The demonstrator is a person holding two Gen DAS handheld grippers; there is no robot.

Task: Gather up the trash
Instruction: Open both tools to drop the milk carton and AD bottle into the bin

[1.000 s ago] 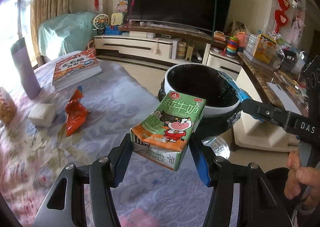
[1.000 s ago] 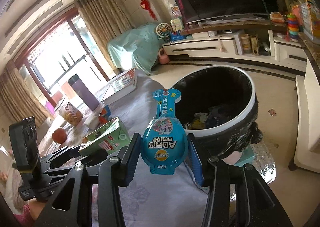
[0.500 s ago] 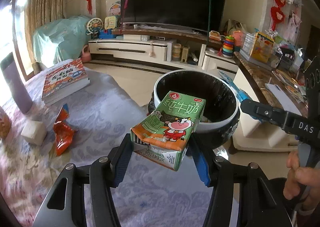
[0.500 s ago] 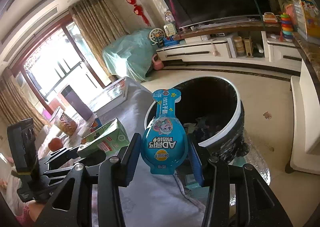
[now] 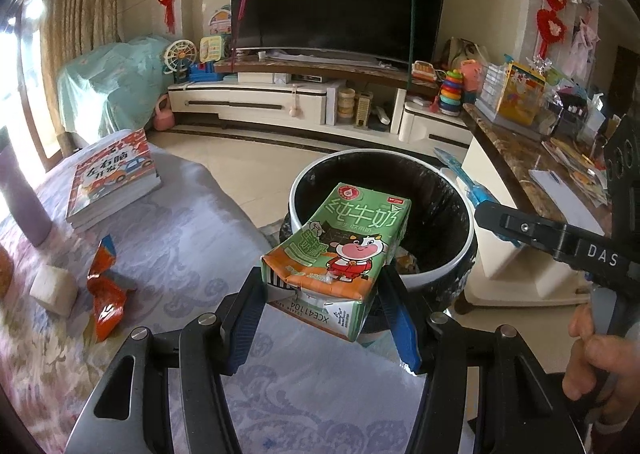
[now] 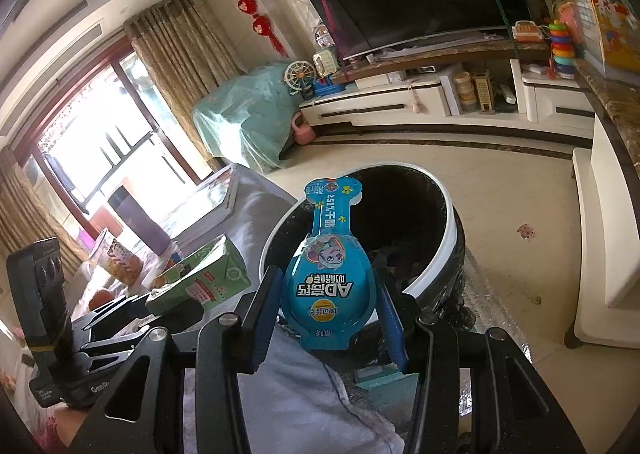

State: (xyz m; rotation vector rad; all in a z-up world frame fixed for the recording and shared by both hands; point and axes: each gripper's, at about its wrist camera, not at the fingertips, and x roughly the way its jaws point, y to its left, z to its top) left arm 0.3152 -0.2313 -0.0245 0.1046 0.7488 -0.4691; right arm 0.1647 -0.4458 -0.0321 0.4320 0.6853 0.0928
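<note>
Both grippers closer to trash bin now; left gripper clamps my milk carton, right gripper clamps blue yogurt-drink bottle, centre frame.

The left gripper clamps a crumpled green milk carton between its blue pads, held tilted over the near rim of the black-lined trash bin. On the patterned tablecloth to the left lie an orange wrapper, a white block and stacked books
</note>
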